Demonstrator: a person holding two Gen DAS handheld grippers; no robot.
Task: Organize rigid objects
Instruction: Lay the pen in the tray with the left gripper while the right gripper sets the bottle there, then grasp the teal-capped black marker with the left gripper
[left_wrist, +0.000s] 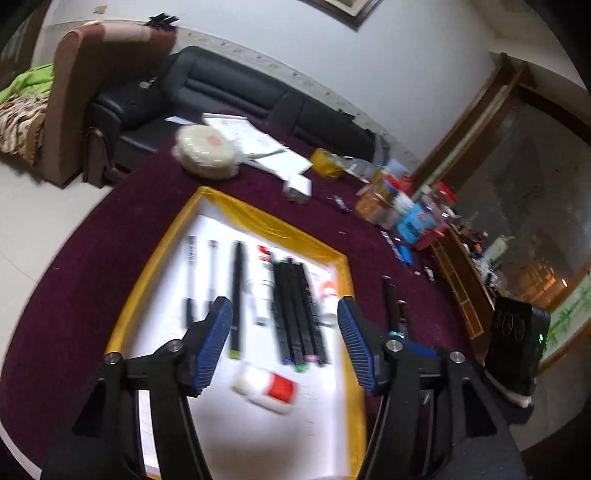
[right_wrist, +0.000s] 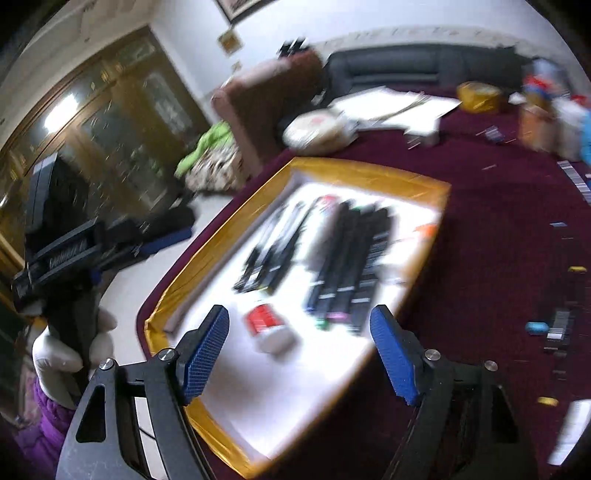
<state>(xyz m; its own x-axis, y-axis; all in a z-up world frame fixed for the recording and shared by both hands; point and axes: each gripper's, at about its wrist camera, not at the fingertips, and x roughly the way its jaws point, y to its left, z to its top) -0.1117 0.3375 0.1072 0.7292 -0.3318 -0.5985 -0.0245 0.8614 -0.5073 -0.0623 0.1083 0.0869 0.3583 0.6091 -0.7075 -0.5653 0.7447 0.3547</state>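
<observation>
The left gripper (left_wrist: 284, 343) stands with its blue-padded jaws apart and nothing between them, raised above the white sheet (left_wrist: 207, 424) that is framed in yellow tape (left_wrist: 266, 218) on the maroon tablecloth (left_wrist: 74, 295). Ahead of its fingertips lies a tight row of dark markers (left_wrist: 299, 314), side by side and parallel; to their left, beyond the left finger, lie a single dark pen (left_wrist: 236, 299) and two slimmer pens (left_wrist: 192, 280), slightly apart. Just below the jaw gap, nearer the gripper, a small white-and-red eraser (left_wrist: 266, 387) rests crosswise on the sheet. The right gripper (right_wrist: 299, 350) is likewise released, holding nothing, above the near edge of the same sheet (right_wrist: 295, 391); the eraser (right_wrist: 269, 326) lies between and just ahead of its fingertips, and the marker row (right_wrist: 347, 262) further ahead. Both views are motion-blurred, so labels are unreadable. A gloved hand (right_wrist: 66, 354) holding the left gripper's handle appears at the left of the right wrist view.
</observation>
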